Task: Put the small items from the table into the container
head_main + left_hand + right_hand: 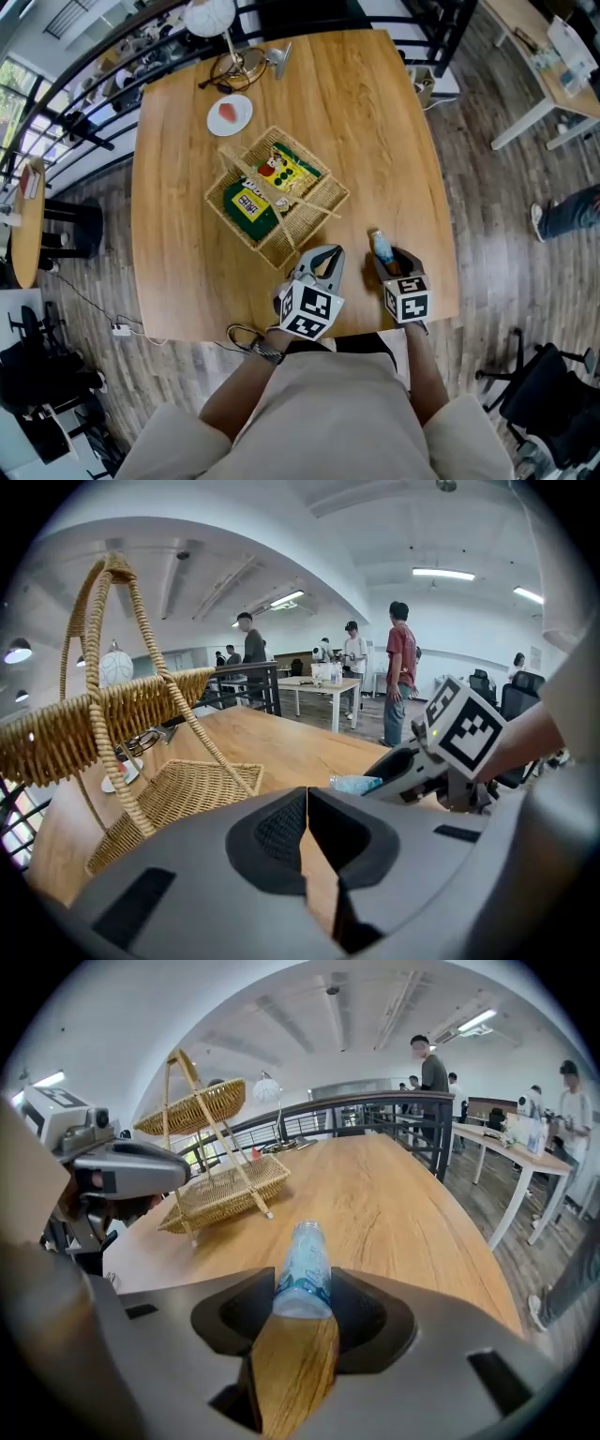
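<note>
A two-tier wicker basket (pixel 319 208) stands mid-table and holds green and yellow snack packets (pixel 286 172). My left gripper (pixel 323 255) is shut with nothing in it, just off the basket's near corner. In the left gripper view its jaws (pixel 307 803) meet, with the basket's lower tray (pixel 178 794) ahead on the left. My right gripper (pixel 386 259) is shut on a small clear bottle (pixel 381 247) with a blue label, near the table's front right edge. The bottle (pixel 302 1274) sticks out forward between the pads, low over the wood.
A white saucer (pixel 230 114) with something red, a pair of glasses (pixel 230 70) and a white lamp (pixel 210 16) sit at the table's far left. The table's front edge lies right under both grippers. People stand at other tables in the background (pixel 400 667).
</note>
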A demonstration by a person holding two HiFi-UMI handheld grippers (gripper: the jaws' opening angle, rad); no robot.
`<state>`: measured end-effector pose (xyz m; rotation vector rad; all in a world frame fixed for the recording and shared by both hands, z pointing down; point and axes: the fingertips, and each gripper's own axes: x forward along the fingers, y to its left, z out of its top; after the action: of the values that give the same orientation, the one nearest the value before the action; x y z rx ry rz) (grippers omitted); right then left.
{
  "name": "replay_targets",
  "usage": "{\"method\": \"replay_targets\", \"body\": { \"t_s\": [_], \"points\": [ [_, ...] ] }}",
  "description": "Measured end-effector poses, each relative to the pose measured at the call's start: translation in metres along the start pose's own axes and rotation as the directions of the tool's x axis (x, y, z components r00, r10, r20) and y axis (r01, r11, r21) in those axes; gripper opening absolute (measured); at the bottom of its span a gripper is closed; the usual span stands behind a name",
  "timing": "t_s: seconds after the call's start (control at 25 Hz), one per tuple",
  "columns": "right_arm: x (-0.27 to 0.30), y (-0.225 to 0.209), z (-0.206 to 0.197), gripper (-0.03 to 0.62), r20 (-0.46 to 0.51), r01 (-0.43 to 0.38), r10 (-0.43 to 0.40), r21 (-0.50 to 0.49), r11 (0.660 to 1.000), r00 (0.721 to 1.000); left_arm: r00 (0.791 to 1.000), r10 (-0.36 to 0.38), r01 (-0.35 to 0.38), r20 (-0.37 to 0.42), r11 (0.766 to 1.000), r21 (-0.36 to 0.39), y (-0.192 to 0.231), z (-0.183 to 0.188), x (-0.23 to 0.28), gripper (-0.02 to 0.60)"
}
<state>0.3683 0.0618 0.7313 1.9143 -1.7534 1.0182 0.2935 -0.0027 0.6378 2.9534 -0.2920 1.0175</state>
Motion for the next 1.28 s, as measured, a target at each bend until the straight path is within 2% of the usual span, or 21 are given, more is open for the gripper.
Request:
{"method": "replay_targets", "body": {
  "t_s": [0.2, 0.52, 0.8, 1.12, 1.28],
  "points": [
    [-0.014, 0.007, 0.027, 0.184, 0.076, -0.022, 0.020, 0.035, 0.999, 0.997, 0.999, 0.013, -0.013, 0.033, 1.000, 0.004, 0.005, 0.011, -0.010, 0.008],
    [-0.051, 0.025, 0.087, 0.184, 0.219, -0.031, 0.026, 0.021, 0.999, 0.975, 0.990, 0.031, -0.032, 0.136, 0.999, 0.006, 0.015, 0.048, -0.040, 0.008],
    [-0.082, 0.039, 0.141, 0.183, 0.321, -0.045, 0.048, -0.018, 0.999, 0.946, 0.970, 0.062, -0.065, 0.233, 0.998, 0.005, 0.023, 0.085, -0.072, 0.008],
    [-0.098, 0.060, 0.200, 0.184, 0.388, -0.086, 0.109, -0.076, 0.993, 0.915, 0.942, 0.118, -0.120, 0.315, 0.993, -0.014, 0.042, 0.123, -0.110, 0.008],
    [-0.096, 0.070, 0.226, 0.184, 0.406, -0.107, 0.144, -0.113, 0.988, 0.902, 0.931, 0.156, -0.150, 0.331, 0.988, -0.045, 0.054, 0.131, -0.127, 0.008]
  ]
}}
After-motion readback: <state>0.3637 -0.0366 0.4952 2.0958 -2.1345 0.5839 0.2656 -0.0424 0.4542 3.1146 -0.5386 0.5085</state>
